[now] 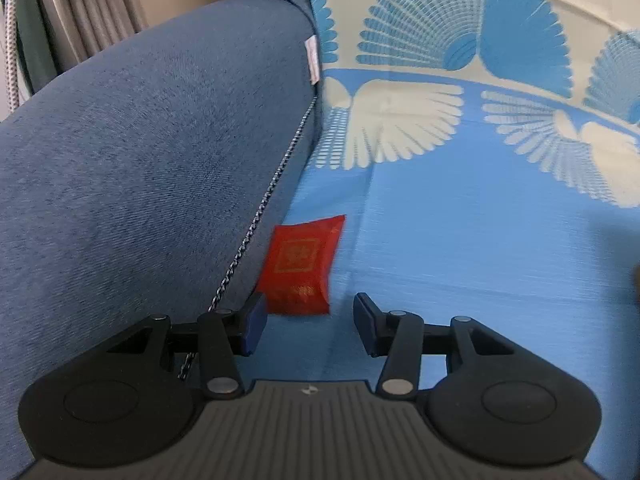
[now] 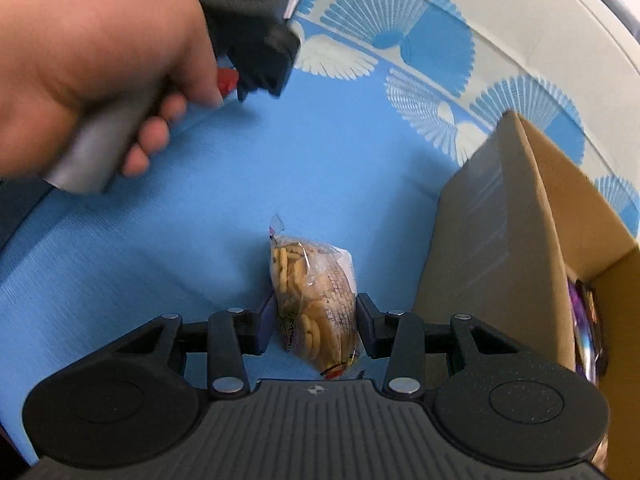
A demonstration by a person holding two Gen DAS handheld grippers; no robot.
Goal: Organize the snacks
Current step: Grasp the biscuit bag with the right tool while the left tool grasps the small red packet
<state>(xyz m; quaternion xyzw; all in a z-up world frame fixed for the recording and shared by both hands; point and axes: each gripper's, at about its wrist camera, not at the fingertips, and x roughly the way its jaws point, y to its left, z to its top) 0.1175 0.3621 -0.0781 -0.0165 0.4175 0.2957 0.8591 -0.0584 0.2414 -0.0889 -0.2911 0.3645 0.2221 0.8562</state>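
Note:
A small red packet (image 1: 302, 266) with a gold pattern lies on the blue sheet (image 1: 480, 240), tight against the blue cushion (image 1: 140, 160). My left gripper (image 1: 310, 312) is open just short of it, with its left finger by the cushion's seam and nothing between the pads. My right gripper (image 2: 316, 312) is shut on a clear bag of round biscuits (image 2: 312, 284), one pad on each side of the bag. In the right wrist view a hand (image 2: 100, 72) holds the left gripper over the red packet (image 2: 227, 80), which is mostly hidden.
An open cardboard box (image 2: 500, 220) stands at the right, close to my right gripper, with a purple wrapper (image 2: 586, 332) inside. The sheet (image 2: 280, 160) has white and blue fan patterns at its far side. Curtains (image 1: 88, 8) hang behind the cushion.

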